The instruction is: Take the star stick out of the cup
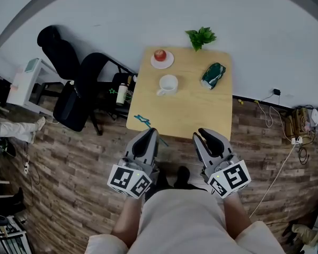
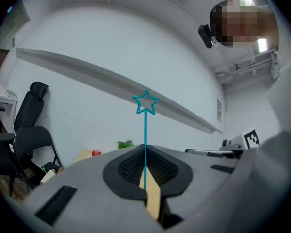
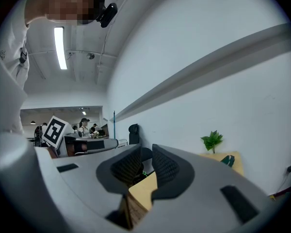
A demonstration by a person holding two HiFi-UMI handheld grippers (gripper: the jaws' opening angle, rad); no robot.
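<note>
Holding the star stick (image 2: 145, 135): the left gripper (image 2: 145, 154) is pinching the thin teal shaft between its closed jaws, and the star is pointing away from the gripper.
Star stick's place: it is already out of the cup and is showing above the near left corner of the table (image 1: 191, 110).
Doing it well: the shaft is thin, so I am judging it slips or bends easily. The squeeze is needing to be firm but gentle, and the stick straight, while it is being carried off.
Right gripper (image 3: 146, 152): its jaws are standing a little apart, gripping nothing.
Cup (image 1: 168, 84): it is standing upright near the table's middle and is looking empty.
Plate (image 1: 169, 62): it is carrying a red apple (image 1: 160, 54), just behind the cup.
</note>
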